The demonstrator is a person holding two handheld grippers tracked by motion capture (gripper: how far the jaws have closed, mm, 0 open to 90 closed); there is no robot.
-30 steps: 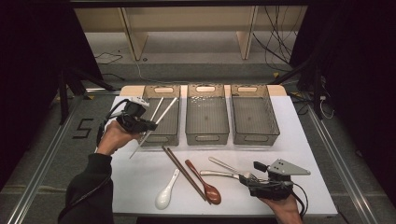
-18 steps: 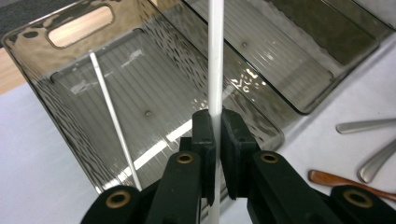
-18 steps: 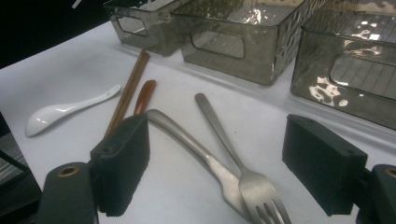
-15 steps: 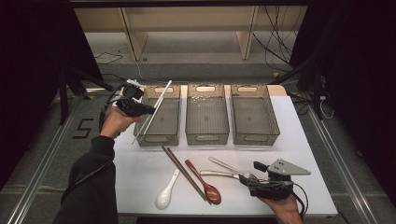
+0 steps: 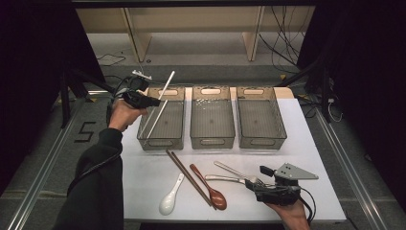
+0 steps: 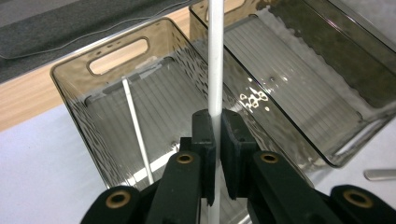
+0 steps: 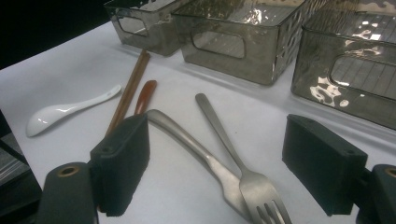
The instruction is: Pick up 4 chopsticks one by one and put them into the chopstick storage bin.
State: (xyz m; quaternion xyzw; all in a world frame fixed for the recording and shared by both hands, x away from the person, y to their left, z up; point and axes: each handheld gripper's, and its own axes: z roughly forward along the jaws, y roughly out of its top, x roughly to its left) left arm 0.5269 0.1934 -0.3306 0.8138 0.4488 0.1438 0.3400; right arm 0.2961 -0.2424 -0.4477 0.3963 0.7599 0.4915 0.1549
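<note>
My left fingers (image 6: 215,140) clench a white chopstick (image 6: 215,60) above the left bin (image 6: 79,100), joining its twin (image 6: 135,126); right fingers (image 7: 233,172) released, straddling two forks (image 7: 224,140).

A smooth white plastic chopstick (image 6: 215,60), glossy smoked-plastic bins (image 5: 162,125), brushed-metal forks (image 7: 224,140), matt black tongs (image 6: 216,140).
</note>
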